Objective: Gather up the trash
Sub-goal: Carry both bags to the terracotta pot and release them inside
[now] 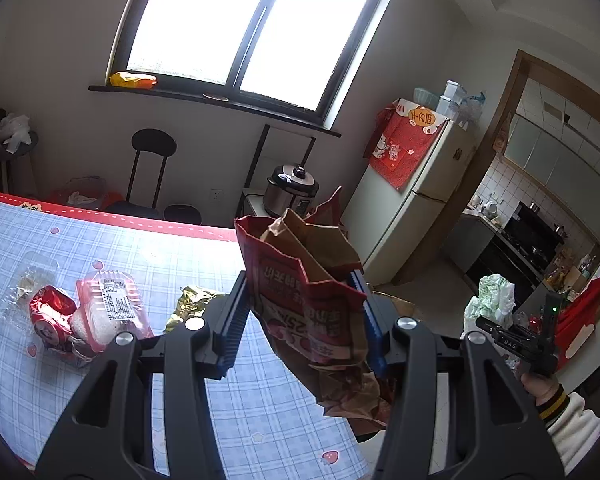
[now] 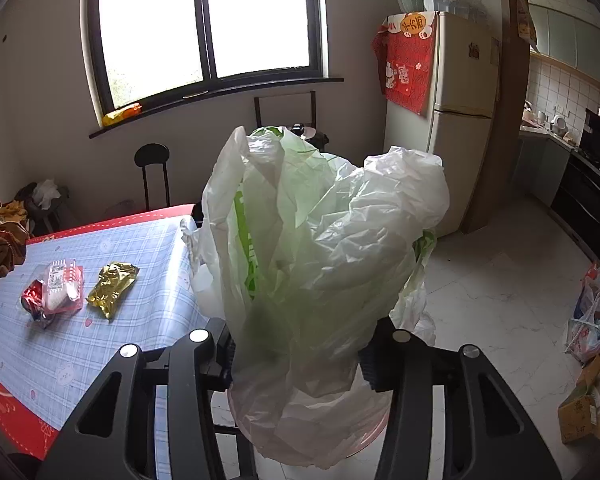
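Left gripper (image 1: 305, 316) pinching a crumpled red-and-brown paper snack bag (image 1: 312, 304) above the blue checked tablecloth's (image 1: 160, 248) right edge, right gripper (image 2: 296, 354) clamped on a crumpled white-and-green plastic bag (image 2: 320, 240) beyond that edge, crushed red can (image 1: 50, 316), clear plastic food tray (image 1: 110, 306) and gold foil wrapper (image 2: 111, 286) lying mid-cloth.

Daylight pours through the window (image 1: 256, 28), blown out to plain white in both views, while the walls beside it sit dim. Fisheye bending curves its frame, and black vignette fills the corners. The plastic bag (image 2: 320, 260) glows translucent, soft and slightly blurred close up.
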`<state>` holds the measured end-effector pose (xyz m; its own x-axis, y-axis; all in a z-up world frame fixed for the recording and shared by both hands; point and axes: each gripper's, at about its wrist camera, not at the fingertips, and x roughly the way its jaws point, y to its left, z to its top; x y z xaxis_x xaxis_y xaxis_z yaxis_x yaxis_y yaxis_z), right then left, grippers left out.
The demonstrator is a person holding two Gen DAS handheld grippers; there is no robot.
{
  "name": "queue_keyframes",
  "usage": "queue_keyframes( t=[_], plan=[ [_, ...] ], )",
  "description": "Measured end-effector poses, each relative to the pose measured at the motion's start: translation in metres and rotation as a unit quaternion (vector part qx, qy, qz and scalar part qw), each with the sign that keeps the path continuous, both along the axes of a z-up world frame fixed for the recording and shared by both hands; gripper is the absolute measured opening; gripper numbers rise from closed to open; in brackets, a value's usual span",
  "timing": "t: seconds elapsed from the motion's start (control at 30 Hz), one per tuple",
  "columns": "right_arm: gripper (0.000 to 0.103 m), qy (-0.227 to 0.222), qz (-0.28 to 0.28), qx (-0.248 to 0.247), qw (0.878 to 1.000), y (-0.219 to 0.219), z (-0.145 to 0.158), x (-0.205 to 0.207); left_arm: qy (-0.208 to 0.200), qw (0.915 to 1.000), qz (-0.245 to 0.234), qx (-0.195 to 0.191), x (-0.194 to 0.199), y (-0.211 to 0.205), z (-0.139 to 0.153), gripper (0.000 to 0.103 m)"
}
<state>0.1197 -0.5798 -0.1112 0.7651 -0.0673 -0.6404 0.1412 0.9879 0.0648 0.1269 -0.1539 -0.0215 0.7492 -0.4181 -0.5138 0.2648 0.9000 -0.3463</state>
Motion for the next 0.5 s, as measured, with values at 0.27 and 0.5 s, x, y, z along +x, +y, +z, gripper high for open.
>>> queue_keyframes(
  t=[0.27, 0.5],
  plan=[
    [0.089, -0.012, -0.013, 0.013, 1.000, -0.008, -0.007, 0.013, -0.003, 0.9997, -0.002, 0.025, 0.002, -0.005, 0.006, 0.051],
    [0.097, -0.043, -0.030, 0.020, 0.998, -0.007, 0.008, -0.003, -0.010, 0.9990, -0.025, 0.036, 0.004, -0.017, 0.013, 0.051]
  ],
)
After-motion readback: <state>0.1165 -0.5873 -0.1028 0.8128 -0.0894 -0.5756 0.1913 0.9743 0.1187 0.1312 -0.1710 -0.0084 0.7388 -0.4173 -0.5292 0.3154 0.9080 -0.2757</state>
